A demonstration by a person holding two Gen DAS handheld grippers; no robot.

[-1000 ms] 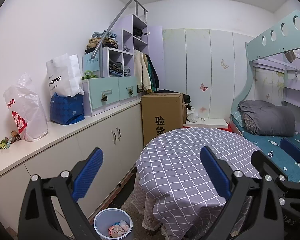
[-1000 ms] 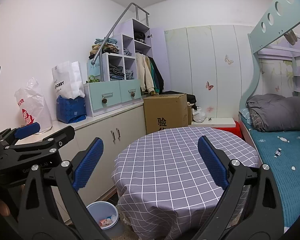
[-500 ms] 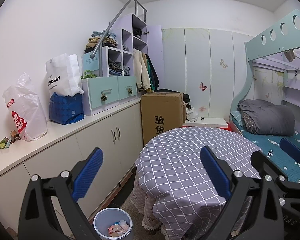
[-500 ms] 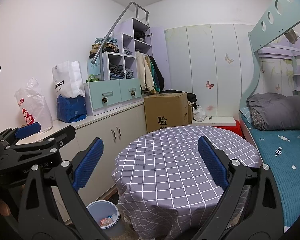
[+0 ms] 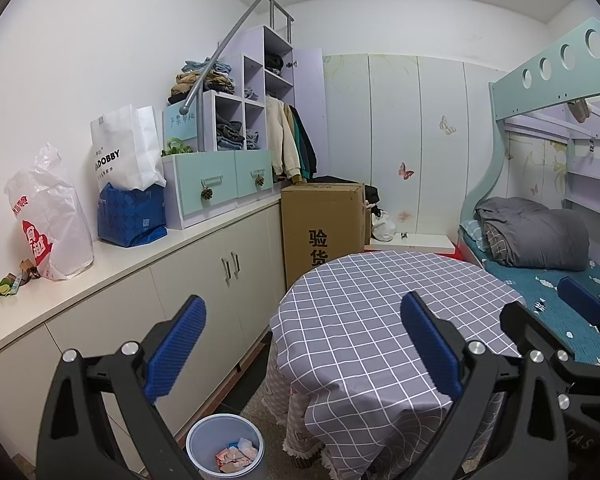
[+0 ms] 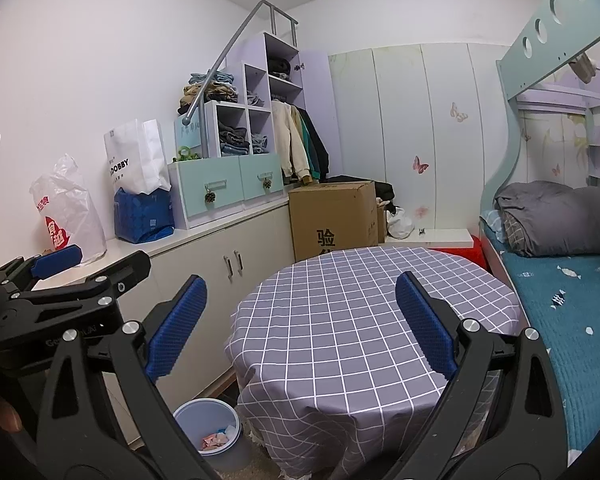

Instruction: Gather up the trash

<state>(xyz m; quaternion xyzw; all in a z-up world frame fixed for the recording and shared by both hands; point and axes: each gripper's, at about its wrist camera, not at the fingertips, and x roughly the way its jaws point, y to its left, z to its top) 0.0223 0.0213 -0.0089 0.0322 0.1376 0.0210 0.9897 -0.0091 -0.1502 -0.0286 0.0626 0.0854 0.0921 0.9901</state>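
A pale blue trash bin stands on the floor between the cabinets and the round table; it holds several crumpled wrappers. It also shows in the right wrist view. My left gripper is open and empty, held above the table's near edge. My right gripper is open and empty beside it, over the same table. The round table has a grey checked cloth with nothing on it.
White low cabinets run along the left wall, with a white plastic bag, a blue bag, small scraps and teal drawers on top. A cardboard box stands behind the table. A bunk bed fills the right.
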